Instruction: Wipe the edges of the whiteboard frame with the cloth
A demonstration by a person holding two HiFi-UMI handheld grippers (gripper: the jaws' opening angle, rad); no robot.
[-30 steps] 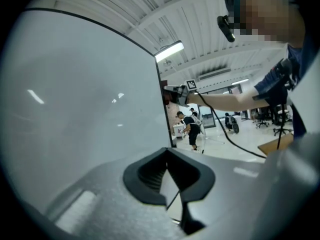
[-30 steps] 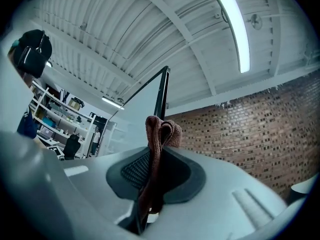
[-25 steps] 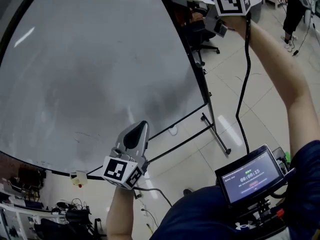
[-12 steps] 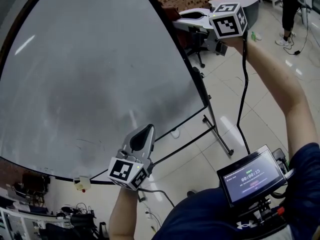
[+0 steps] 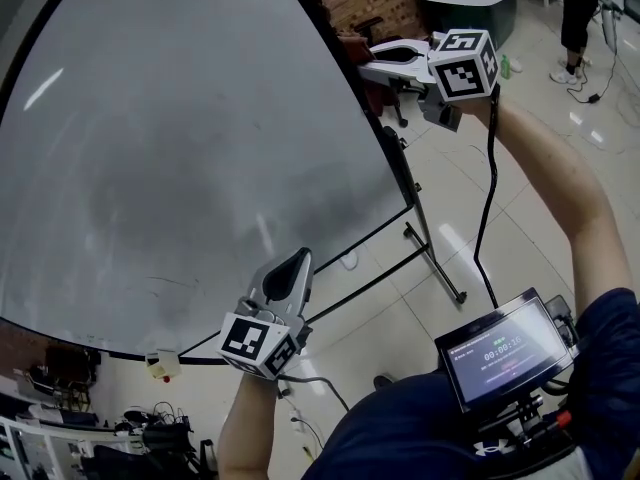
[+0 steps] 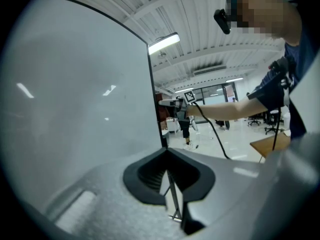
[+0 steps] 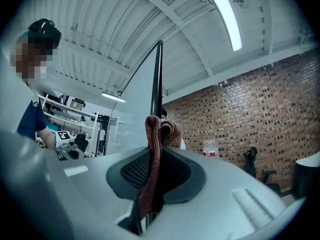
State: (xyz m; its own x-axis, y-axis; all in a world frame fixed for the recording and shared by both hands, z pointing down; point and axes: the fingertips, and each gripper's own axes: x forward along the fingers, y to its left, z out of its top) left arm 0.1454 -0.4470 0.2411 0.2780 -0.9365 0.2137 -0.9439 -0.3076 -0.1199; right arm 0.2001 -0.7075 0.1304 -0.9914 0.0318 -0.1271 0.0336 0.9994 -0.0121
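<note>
The whiteboard (image 5: 180,148) fills the left of the head view, its black frame (image 5: 388,153) curving down the right side. My right gripper (image 5: 378,63) is raised against the upper part of that frame edge. It is shut on a reddish-brown cloth (image 7: 159,134), which sticks out past the jaws next to the black frame (image 7: 158,79). My left gripper (image 5: 298,261) hangs low in front of the board's lower edge. In the left gripper view its jaws (image 6: 167,153) meet at the tips with nothing between them, and the frame (image 6: 155,104) runs upright ahead.
The board's stand legs (image 5: 432,258) spread over the tiled floor. A dark round table (image 5: 465,3), an office chair and a person (image 5: 578,8) are at the back right. A small screen (image 5: 505,346) hangs at my chest. A brick wall (image 7: 250,109) lies beyond the board.
My right gripper with the cloth has come down a little along the right frame edge. The left gripper has hardly moved.
</note>
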